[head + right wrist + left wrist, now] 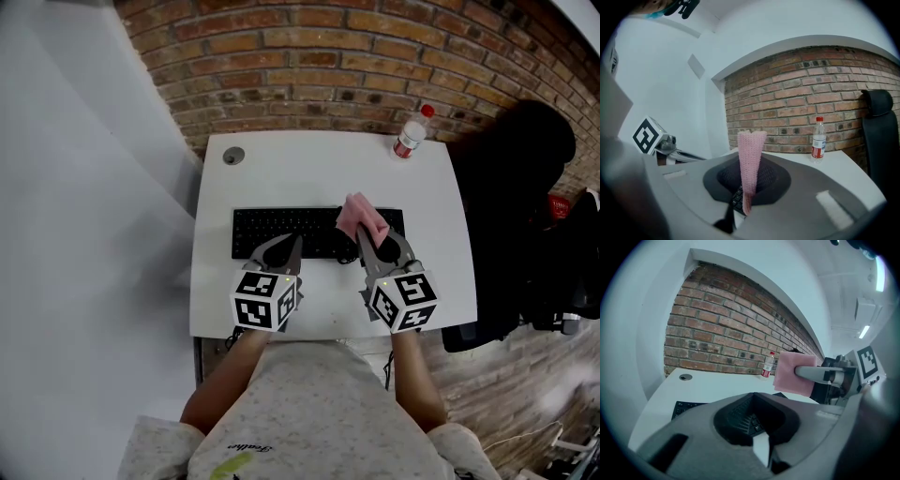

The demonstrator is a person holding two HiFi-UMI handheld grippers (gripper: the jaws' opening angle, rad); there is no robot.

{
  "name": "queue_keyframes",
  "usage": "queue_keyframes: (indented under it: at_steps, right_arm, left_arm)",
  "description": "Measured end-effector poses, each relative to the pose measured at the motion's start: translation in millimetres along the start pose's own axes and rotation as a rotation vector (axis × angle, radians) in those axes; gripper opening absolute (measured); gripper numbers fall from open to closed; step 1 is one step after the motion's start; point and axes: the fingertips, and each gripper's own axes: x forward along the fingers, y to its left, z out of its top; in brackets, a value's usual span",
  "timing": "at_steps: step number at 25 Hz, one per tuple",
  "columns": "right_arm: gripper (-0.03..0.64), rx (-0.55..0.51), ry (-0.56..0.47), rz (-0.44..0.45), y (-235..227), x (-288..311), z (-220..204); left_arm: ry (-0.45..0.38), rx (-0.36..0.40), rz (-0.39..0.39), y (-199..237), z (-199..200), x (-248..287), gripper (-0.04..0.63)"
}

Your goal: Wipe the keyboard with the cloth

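Note:
A black keyboard (281,228) lies across the middle of the white table (319,155). My right gripper (367,232) is shut on a pink cloth (359,217), which stands up from its jaws over the keyboard's right part. In the right gripper view the cloth (751,161) rises as a narrow folded strip from the gripper (746,204), with keys (737,199) just below. The left gripper view shows the cloth (793,374) held clear of the table. My left gripper (292,244) is shut on nothing over the keyboard's middle; keys (749,420) show through its jaws' hollow (761,446).
A clear bottle (410,134) with a red cap and label stands at the table's back right corner. A round cable hole (233,156) sits at the back left. A black chair (516,187) stands right of the table. A brick wall (356,56) runs behind it.

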Motion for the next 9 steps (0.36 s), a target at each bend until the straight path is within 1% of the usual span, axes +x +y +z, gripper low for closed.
queue_keyframes:
  at_steps: [9]
  right_arm:
    - [0.021,-0.008,0.002,0.001,-0.8,-3.2,-0.6]
  left_arm:
    - [0.002,0.007,0.001,-4.8,-1.6,-1.2,-0.005]
